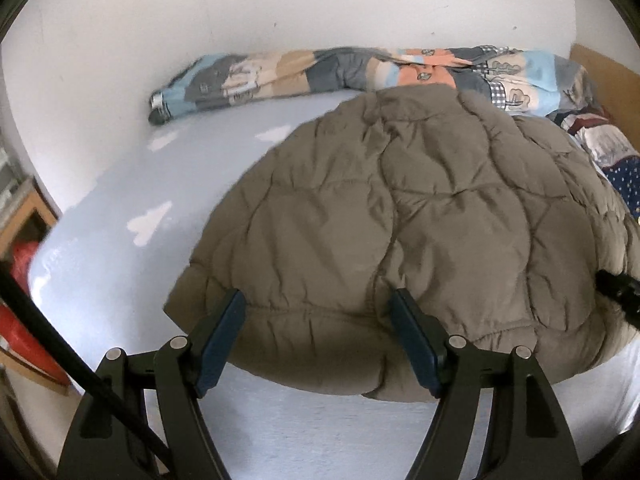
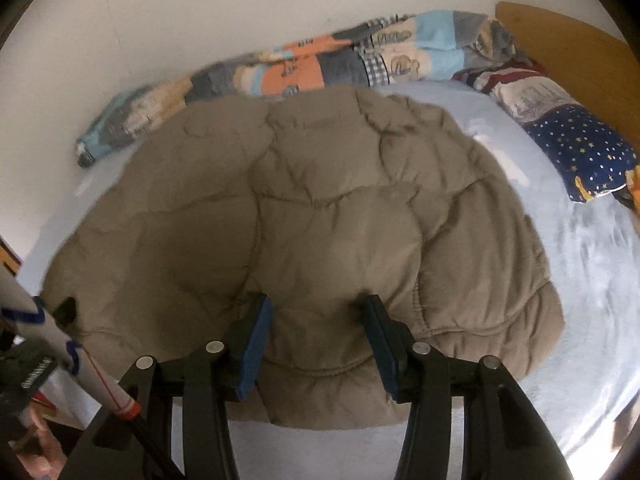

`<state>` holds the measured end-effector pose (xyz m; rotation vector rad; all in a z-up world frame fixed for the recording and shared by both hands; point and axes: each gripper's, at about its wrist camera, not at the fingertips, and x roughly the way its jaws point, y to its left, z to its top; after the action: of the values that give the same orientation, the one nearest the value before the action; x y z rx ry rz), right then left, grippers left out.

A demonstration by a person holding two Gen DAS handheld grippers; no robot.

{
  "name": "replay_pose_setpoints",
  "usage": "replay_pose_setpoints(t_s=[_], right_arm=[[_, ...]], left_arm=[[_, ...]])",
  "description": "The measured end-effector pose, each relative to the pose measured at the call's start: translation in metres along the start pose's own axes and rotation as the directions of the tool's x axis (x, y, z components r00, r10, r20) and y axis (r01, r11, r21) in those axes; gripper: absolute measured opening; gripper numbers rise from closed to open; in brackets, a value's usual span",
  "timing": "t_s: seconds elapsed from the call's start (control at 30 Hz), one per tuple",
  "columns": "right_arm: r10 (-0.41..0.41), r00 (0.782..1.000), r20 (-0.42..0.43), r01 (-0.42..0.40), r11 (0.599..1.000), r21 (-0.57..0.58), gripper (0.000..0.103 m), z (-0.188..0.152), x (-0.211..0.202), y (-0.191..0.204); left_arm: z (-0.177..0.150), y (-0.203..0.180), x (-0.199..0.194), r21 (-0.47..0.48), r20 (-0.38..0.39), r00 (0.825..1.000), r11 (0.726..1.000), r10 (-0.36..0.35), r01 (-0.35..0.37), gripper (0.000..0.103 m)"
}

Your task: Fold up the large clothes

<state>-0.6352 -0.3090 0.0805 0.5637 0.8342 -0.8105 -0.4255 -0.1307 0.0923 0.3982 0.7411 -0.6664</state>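
A large olive-brown quilted puffer jacket (image 1: 400,216) lies spread on a light blue bed sheet (image 1: 132,208); it also shows in the right wrist view (image 2: 304,220). My left gripper (image 1: 318,304) is open, its blue-padded fingers (image 1: 224,328) standing wide over the jacket's near hem on the left side. My right gripper (image 2: 316,308) is open over the near hem further right, with a fold of the hem between its fingers (image 2: 256,336). The right gripper's black tip pokes into the left wrist view (image 1: 618,292) at the jacket's right edge.
A rolled patchwork blanket (image 1: 328,72) lies along the white wall behind the jacket, also in the right wrist view (image 2: 304,68). A star-print pillow (image 2: 576,148) and wooden headboard (image 2: 572,48) are at the right. A red object (image 1: 24,312) and wooden furniture (image 1: 36,216) stand left of the bed.
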Motion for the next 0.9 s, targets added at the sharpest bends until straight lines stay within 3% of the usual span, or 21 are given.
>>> replay_pose_setpoints(t_s=[0.1,0.23,0.4,0.57,0.67,0.8,0.9], right_arm=[[-0.005,1.0,-0.019,0.005,1.0,0.001,0.057,-0.001,0.007,-0.002],[0.028,1.0,0.005,-0.028,1.0,0.011,0.057,0.001,-0.004,-0.005],[0.038,0.993,0.112,-0.04,0.999,0.014,0.057,0.003,-0.043,-0.012],[0.041,0.971,0.235,-0.043,0.999,0.003,0.058,-0.008,-0.093,-0.018],[0.045,0.961,0.274,-0.043,0.999,-0.014,0.066,-0.019,-0.114,-0.02],[0.032,0.951,0.308,-0.02,0.999,-0.041,0.072,-0.034,-0.131,-0.017],[0.032,0.953,0.302,-0.014,0.998,-0.061,0.078,-0.044,-0.132,-0.013]], left_arm=[[0.001,-0.004,0.001,0.012,0.008,1.0,1.0,0.015,-0.016,0.074],[0.005,-0.007,-0.005,-0.031,0.017,0.999,0.999,-0.029,0.03,0.074],[0.007,-0.02,-0.029,-0.034,0.084,0.995,0.997,-0.06,0.063,0.074],[0.007,-0.038,-0.069,0.042,0.196,0.978,0.997,-0.072,0.065,0.074],[0.003,-0.04,-0.09,0.064,0.214,0.971,0.994,-0.106,0.094,0.075],[-0.01,-0.036,-0.111,0.072,0.225,0.962,0.988,-0.152,0.139,0.084],[-0.013,-0.037,-0.114,0.078,0.23,0.96,0.986,-0.162,0.147,0.085]])
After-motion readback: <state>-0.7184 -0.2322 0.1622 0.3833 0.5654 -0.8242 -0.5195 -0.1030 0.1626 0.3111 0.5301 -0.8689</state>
